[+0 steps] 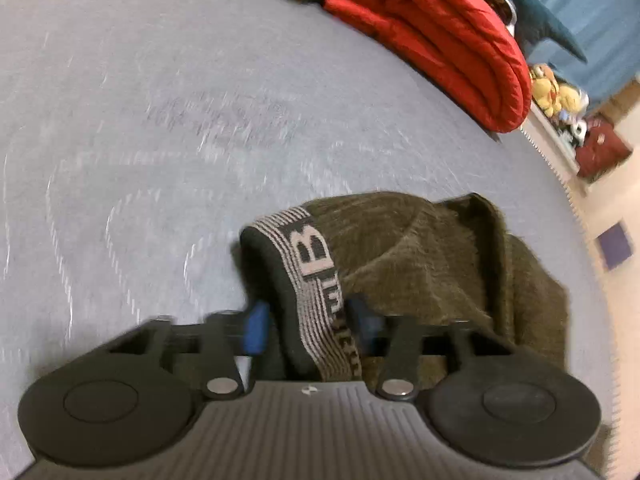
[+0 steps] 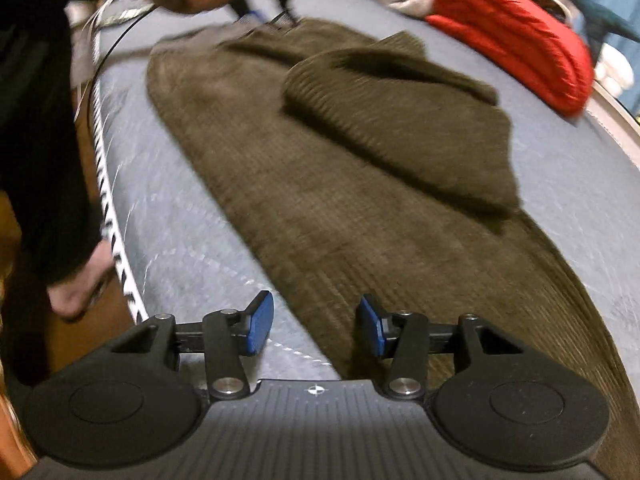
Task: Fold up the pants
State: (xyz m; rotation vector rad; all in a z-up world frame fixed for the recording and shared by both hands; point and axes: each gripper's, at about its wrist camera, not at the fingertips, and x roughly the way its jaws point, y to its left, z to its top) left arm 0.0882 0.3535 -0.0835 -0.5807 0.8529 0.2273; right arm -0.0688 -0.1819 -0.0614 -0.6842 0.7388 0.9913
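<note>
While the pants are lying lengthwise on the mattress, their waistband is being clamped by the left gripper; the right gripper is hanging released over the hem, which should be pinched squarely.

Olive corduroy pants flat on bed, one leg folded over.

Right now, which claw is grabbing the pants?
The left claw: its blue pads pinch the striped waistband. The right claw is open, holding nothing.
</note>
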